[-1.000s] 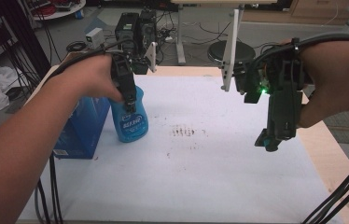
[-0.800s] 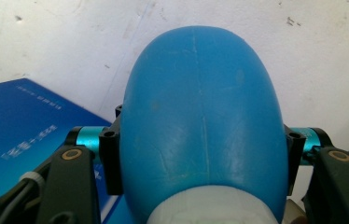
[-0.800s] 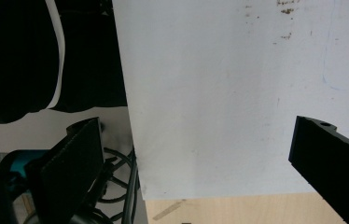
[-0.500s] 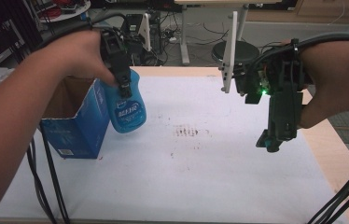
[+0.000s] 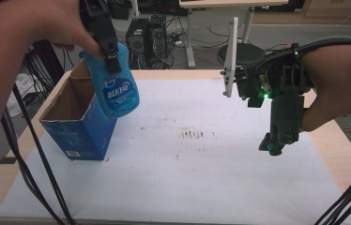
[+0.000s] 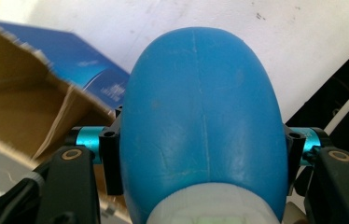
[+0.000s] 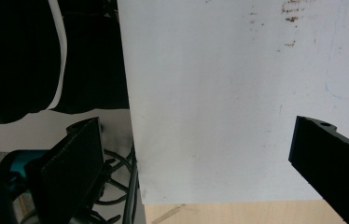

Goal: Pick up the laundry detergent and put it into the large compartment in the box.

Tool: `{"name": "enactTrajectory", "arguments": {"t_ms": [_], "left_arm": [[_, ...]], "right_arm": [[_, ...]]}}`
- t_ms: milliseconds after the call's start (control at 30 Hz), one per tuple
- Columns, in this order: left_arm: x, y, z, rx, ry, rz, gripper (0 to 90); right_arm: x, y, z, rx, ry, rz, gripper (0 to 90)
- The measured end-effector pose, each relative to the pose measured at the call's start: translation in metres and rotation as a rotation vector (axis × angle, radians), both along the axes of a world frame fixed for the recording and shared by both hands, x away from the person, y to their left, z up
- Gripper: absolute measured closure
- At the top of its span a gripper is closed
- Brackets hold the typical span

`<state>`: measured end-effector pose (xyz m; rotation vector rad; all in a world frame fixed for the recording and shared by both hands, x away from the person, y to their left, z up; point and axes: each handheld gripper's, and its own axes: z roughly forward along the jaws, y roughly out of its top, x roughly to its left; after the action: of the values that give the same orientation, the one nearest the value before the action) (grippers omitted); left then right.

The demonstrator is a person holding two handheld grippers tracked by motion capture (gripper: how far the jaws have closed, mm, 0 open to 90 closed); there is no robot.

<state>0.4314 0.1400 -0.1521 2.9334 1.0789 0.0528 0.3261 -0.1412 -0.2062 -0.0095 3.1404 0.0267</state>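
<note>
Since a second ago the left tool point(image 5: 110, 54) has lifted the blue bottle point(image 5: 116, 89) off the table point(image 5: 333, 140), clamped on it above the open box's point(image 5: 77, 124) rim. Right tool point(image 5: 277, 140) hangs wide open, empty. Likely half done: lowering and release remain.

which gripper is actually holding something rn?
The left gripper: its jaws clamp the blue bottle above the open cardboard box. The right gripper hangs open over the white sheet.
</note>
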Motion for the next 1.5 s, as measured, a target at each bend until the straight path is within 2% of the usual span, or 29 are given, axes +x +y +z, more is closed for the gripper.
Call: {"name": "enactTrajectory", "arguments": {"t_ms": [133, 233, 333, 367, 433, 533, 667, 700, 733, 867, 1033, 1233, 1500], "left_arm": [[-0.001, 0.01, 0.017, 0.004, -0.003, 0.05, 37.9], [-0.001, 0.021, 0.027, -0.017, 0.007, 0.124, 37.9], [-0.002, 0.034, 0.033, -0.04, 0.01, 0.22, 38.0], [-0.002, 0.034, 0.033, -0.04, 0.01, 0.22, 37.9], [-0.003, 0.046, 0.039, -0.029, 0.004, 0.279, 37.9], [-0.005, 0.056, 0.044, -0.02, -0.001, 0.339, 37.9], [-0.008, 0.07, 0.047, -0.027, 0.015, 0.436, 37.9], [-0.008, 0.07, 0.047, -0.027, 0.015, 0.436, 38.0], [-0.008, 0.077, 0.048, -0.032, 0.018, 0.484, 38.0], [-0.01, 0.089, 0.047, -0.022, 0.005, 0.589, 38.0], [-0.008, 0.098, 0.039, -0.003, 0.004, 0.636, 38.0], [-0.004, 0.106, 0.024, -0.004, 0.017, 0.655, 38.0], [0.004, 0.111, -0.003, 0.0, 0.037, 0.633, 38.0]], "right_arm": [[-0.002, 0.001, 0.002, 0.001, -0.004, 0.005, 2.3], [-0.002, 0.001, 0.002, 0.001, -0.006, 0.007, 2.3], [-0.002, 0.001, 0.002, -0.001, -0.005, 0.007, 2.3], [-0.001, 0.001, 0.002, 0.001, -0.006, 0.011, 2.3], [-0.001, 0.001, 0.002, 0.006, -0.005, 0.019, 2.3], [-0.001, 0.002, 0.002, 0.005, -0.005, 0.02, 2.3], [-0.001, 0.005, 0.001, 0.006, -0.005, 0.033, 2.3], [-0.001, 0.006, 0.002, 0.006, -0.004, 0.034, 2.3], [-0.001, 0.006, 0.002, 0.008, -0.005, 0.038, 2.3], [-0.002, 0.008, 0.001, 0.008, -0.007, 0.041, 2.3], [-0.001, 0.009, 0.001, 0.006, -0.007, 0.04, 2.3], [-0.001, 0.009, 0.0, 0.006, -0.005, 0.039, 2.3], [0.0, 0.011, 0.001, 0.005, -0.005, 0.036, 2.3]]}}
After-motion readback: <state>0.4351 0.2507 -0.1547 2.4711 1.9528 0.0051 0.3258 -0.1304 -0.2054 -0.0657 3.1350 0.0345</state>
